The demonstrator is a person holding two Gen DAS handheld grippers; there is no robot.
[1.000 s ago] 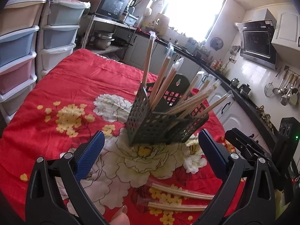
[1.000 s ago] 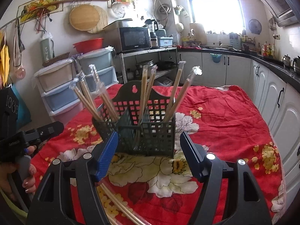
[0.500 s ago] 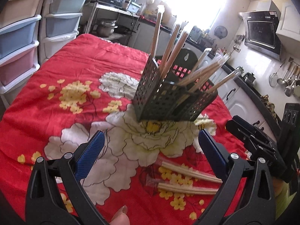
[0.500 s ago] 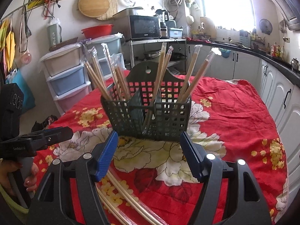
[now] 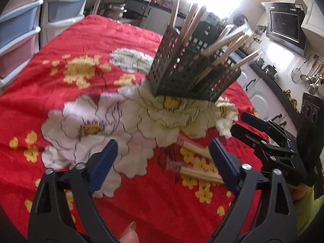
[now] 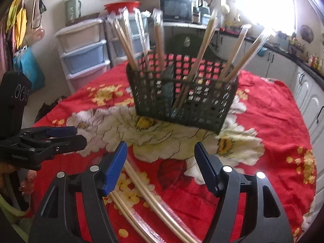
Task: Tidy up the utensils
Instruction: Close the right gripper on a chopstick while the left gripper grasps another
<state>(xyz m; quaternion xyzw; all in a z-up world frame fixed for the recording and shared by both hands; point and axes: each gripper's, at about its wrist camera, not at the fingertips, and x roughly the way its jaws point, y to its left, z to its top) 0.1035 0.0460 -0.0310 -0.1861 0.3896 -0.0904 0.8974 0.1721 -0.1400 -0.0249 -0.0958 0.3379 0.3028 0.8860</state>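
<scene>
Where chopsticks (image 6: pixel 141 186) lie: basket (image 6: pixel 182 97) beyond.

both grippers lower toward wrapped chopsticks (image 6: pixel 154 200), left gripper (image 5: pixel 162 162) closing

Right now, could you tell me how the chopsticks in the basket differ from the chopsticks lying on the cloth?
Pose: the chopsticks in the basket stand leaning with tips up; the chopsticks lying on the cloth are flat.
Place: the first sit inside the dark slotted basket; the second lie loose in front of it, near the right gripper.
Number: many are in the basket, only a few on the cloth.
Shared: all look like pale wooden sticks in clear wrappers.
</scene>
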